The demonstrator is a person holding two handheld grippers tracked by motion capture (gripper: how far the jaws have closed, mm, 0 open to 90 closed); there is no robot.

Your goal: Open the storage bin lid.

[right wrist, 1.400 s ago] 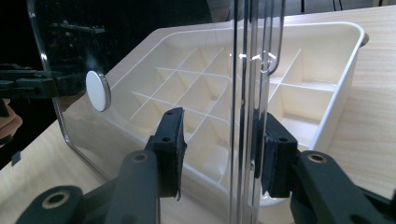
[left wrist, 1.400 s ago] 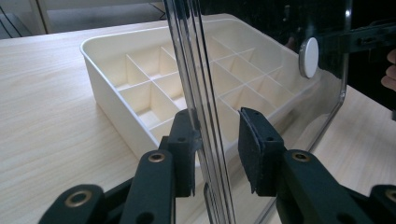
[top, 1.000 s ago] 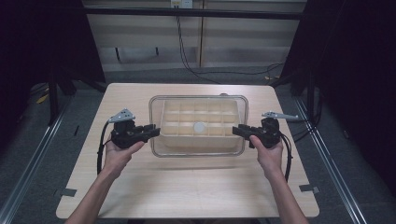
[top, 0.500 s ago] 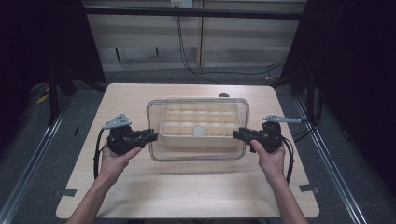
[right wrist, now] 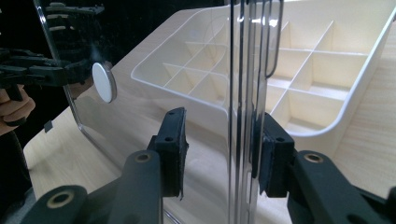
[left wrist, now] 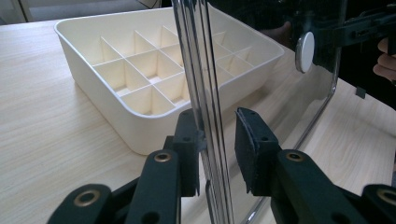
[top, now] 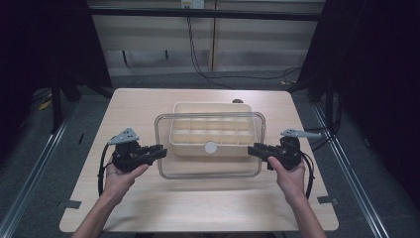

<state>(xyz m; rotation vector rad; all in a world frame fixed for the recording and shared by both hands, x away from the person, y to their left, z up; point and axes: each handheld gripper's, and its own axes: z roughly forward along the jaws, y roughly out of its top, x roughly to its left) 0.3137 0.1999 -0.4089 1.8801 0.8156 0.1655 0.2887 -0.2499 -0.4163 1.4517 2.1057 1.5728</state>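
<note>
Both claws — left claw [top: 159,151] and right claw [top: 253,148] — grip the clear rectangular plastic lid [top: 208,166] by its ends above the cream compartmented plastic tray [top: 208,111] — next, probably set it aside on the desk [top: 148,109].

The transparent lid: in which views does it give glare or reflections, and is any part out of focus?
High view: the clear lid shows only faint sheen, its rim readable over the divided tray. Left gripper view: bright streaks run along the lid's edge, and its dark pane mirrors the room. Right gripper view: similar streaks; the near jaws look slightly soft.
</note>
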